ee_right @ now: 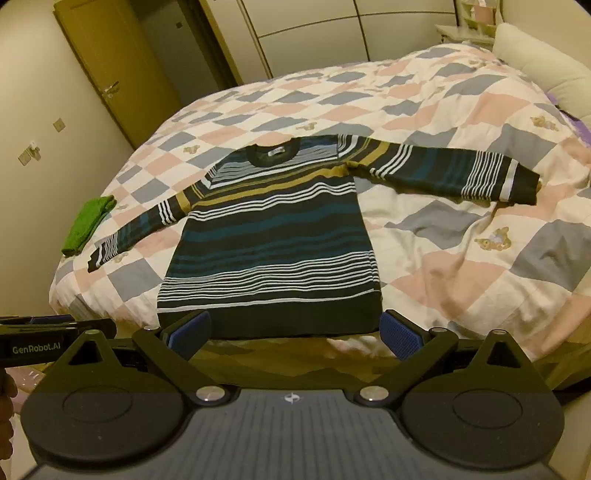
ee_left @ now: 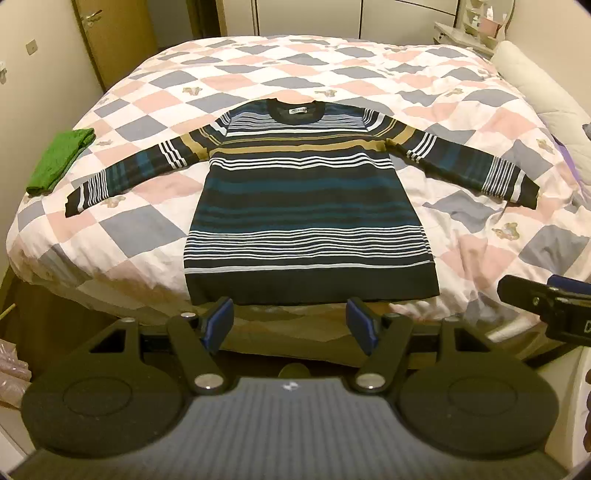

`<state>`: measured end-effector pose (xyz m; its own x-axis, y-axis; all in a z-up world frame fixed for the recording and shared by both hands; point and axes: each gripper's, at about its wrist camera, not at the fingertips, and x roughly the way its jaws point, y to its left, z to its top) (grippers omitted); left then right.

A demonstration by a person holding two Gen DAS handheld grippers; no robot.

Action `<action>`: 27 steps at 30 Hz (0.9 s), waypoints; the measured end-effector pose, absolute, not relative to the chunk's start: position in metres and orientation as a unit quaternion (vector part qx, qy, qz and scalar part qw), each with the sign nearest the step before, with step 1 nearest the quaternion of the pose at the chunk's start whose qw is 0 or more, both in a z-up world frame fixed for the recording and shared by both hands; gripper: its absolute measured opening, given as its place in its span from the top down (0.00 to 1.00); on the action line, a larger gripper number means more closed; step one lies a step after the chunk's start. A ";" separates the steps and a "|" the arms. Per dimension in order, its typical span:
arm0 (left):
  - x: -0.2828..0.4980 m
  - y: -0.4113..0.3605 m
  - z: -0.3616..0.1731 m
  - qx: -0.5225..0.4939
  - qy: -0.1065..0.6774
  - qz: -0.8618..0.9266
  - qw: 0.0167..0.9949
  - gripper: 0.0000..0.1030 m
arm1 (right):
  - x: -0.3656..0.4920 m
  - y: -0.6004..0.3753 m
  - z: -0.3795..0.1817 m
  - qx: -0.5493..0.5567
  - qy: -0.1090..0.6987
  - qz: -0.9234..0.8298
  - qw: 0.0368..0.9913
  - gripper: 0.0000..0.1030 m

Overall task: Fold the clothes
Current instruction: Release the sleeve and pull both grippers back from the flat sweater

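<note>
Lying flat at the centre of both frames, a dark knitted sweater with white, teal and mustard stripes spreads across a pink, grey and white checked quilt, sleeves stretched out to either side, hem toward the cameras, a layout that suits folding. At the left edge sits a folded green cloth. Along the bottom of the frame, the left gripper and right gripper hover before the hem, jaws wide apart, holding nothing.

A bed under a pink-grey checked quilt fills the dim room, a wooden door and pale wardrobes behind.
</note>
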<state>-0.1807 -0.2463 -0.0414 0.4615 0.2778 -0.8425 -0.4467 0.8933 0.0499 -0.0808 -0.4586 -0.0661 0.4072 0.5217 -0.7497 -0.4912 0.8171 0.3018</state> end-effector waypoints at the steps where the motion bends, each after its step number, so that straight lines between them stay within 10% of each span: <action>1: -0.180 -0.246 -0.041 -0.088 0.473 0.213 0.850 0.38 | -0.080 -0.459 -0.065 0.018 0.452 0.302 0.839 0.02; 27: -0.097 -0.157 -0.080 -0.117 0.492 0.193 0.841 0.31 | 0.008 -0.368 -0.099 -0.001 0.493 0.283 0.823 0.02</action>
<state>-0.0966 -0.1574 -0.0801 0.4421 0.2099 -0.8721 -0.4401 0.8979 -0.0071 0.0084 -0.3681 -0.0990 0.3547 0.4646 -0.8114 -0.4670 0.8398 0.2768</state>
